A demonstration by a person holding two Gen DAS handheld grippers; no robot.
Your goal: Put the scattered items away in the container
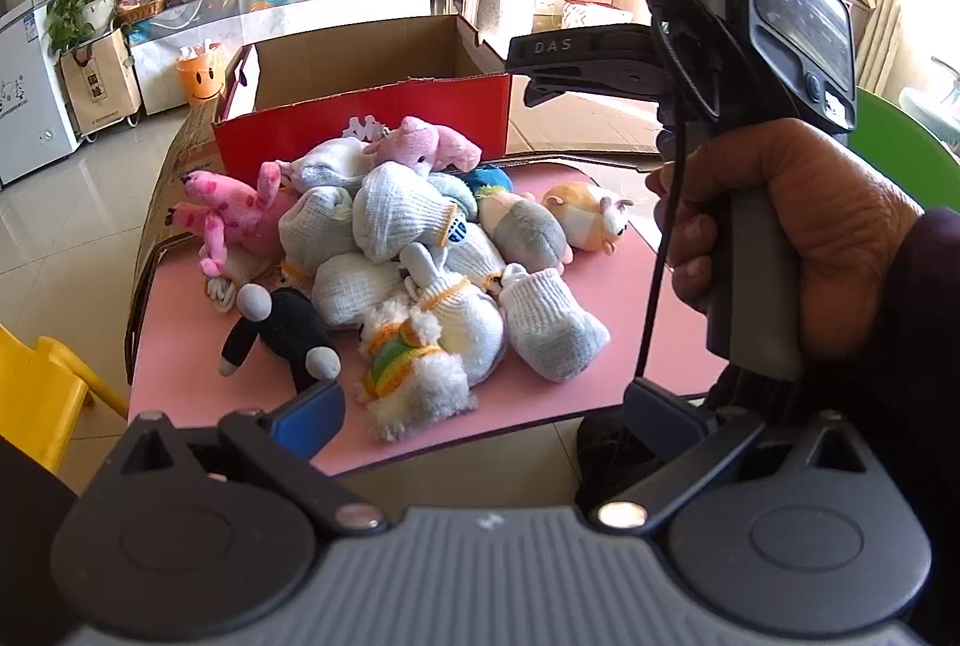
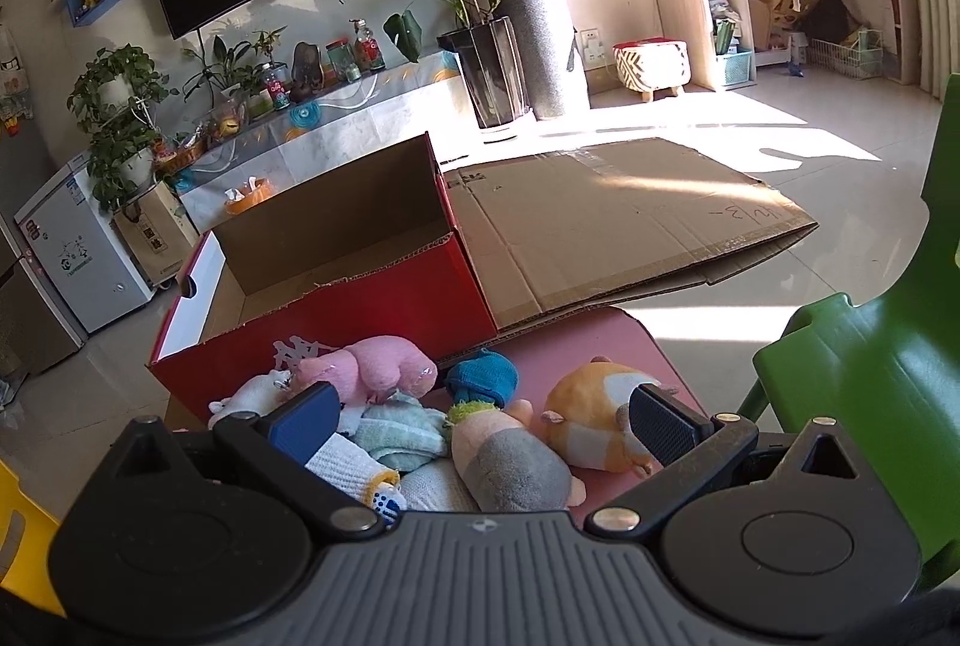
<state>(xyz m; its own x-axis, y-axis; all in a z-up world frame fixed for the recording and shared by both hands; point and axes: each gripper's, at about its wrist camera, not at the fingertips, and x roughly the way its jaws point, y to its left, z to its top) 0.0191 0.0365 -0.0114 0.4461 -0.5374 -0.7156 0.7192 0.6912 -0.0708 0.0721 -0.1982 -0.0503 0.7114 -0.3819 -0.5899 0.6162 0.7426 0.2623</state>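
Observation:
A heap of soft toys and white knitted socks [image 1: 384, 220] lies on a pink table [image 1: 588, 376]. It includes a pink pig [image 1: 429, 142], an orange hamster [image 1: 591, 214], a black monkey [image 1: 288, 328] and a white-and-striped plush [image 1: 414, 370]. Behind the heap stands an open red cardboard box [image 1: 366, 118], also in the right wrist view [image 2: 336, 310]. My left gripper [image 1: 486, 418] is open and empty at the table's near edge. My right gripper [image 2: 480, 421] is open and empty above the heap, near the pink-and-grey plush [image 2: 510, 457] and the hamster [image 2: 591, 406]. Its body [image 1: 744, 46] shows in the left wrist view.
A flattened cardboard sheet [image 2: 624, 220] lies to the right of the box. A green chair [image 2: 864, 346] stands at the right and a yellow chair [image 1: 42, 394] at the left. Plants, a black planter [image 2: 489, 70] and a white cabinet [image 2: 78, 250] stand beyond.

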